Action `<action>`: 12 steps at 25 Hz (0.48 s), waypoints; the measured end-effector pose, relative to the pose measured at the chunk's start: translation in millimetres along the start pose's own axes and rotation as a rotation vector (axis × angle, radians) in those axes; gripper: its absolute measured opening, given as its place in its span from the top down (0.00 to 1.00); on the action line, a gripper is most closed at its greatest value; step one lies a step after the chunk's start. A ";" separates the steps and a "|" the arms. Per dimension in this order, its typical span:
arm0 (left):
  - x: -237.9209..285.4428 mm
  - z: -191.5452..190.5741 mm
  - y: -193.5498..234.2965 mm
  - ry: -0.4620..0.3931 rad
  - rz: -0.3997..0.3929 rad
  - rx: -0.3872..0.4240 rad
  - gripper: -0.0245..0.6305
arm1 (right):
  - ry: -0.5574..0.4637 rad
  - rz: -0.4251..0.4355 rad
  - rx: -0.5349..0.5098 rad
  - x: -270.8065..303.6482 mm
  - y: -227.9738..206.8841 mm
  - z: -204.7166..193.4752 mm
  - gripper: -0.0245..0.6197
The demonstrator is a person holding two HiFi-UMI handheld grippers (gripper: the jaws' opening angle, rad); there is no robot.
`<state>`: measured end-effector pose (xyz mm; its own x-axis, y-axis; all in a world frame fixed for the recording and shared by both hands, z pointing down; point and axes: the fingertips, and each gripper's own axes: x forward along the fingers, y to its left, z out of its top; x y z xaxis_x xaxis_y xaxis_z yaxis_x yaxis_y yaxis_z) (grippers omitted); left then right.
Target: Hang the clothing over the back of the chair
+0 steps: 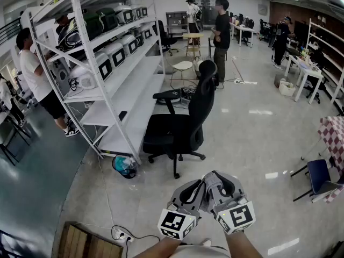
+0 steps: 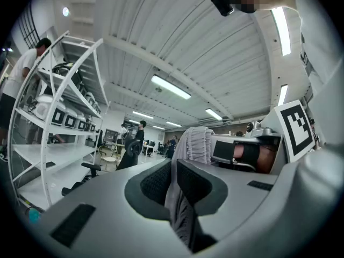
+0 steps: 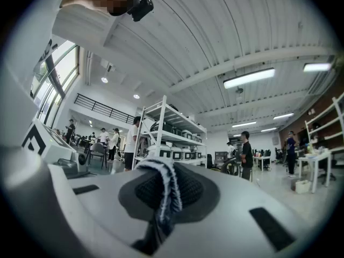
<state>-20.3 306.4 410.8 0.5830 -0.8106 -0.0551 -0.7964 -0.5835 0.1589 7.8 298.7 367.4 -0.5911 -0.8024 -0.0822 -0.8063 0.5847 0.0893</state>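
A black office chair [image 1: 180, 123] stands on the floor ahead of me, its tall back [image 1: 204, 98] towards the right. My two grippers are side by side low in the head view, close to my body and well short of the chair. The left gripper [image 1: 189, 192] is shut on a fold of grey clothing [image 2: 185, 198], which bunches up past its jaws. A frayed pale edge of the same clothing [image 3: 164, 195] is pinched in the shut right gripper [image 1: 224, 187]. Most of the garment is hidden below the grippers. In the left gripper view the chair [image 2: 129, 153] shows small and far off.
A white shelf rack [image 1: 107, 63] loaded with boxes runs along the chair's left. A bluish bottle [image 1: 124, 165] lies at its foot. A power strip with cable [image 1: 121, 234] and a wooden pallet [image 1: 88, 243] lie near left. A blue chair [image 1: 320, 179] stands right. Several people stand around.
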 end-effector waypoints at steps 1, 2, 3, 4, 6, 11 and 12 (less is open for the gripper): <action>1.1 0.5 0.7 -0.001 -0.001 0.002 0.91 | 0.000 -0.002 -0.001 0.8 -0.9 0.0 0.92; 2.2 1.1 1.2 -0.003 -0.002 0.004 0.91 | -0.001 -0.003 -0.002 1.5 -1.9 0.1 0.92; 3.5 1.7 1.6 -0.004 -0.003 0.006 0.91 | -0.001 -0.005 -0.003 2.1 -3.0 0.2 0.92; 4.9 2.3 1.8 -0.005 -0.005 0.008 0.91 | -0.002 -0.007 -0.004 2.5 -4.2 0.2 0.92; 7.4 2.9 1.1 -0.007 -0.006 0.012 0.91 | 0.000 -0.011 -0.005 1.8 -6.7 -0.6 0.92; 11.0 3.1 0.7 -0.009 0.009 0.022 0.91 | 0.009 -0.017 -0.013 -1.7 -12.3 -3.4 0.92; 11.5 3.4 1.5 -0.010 0.013 0.024 0.91 | 0.011 -0.019 -0.014 -2.1 -13.9 -3.9 0.92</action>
<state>-15.4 296.1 407.1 0.5707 -0.8188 -0.0625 -0.8078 -0.5735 0.1361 20.3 291.7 370.2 -0.5749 -0.8150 -0.0732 -0.8172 0.5673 0.1018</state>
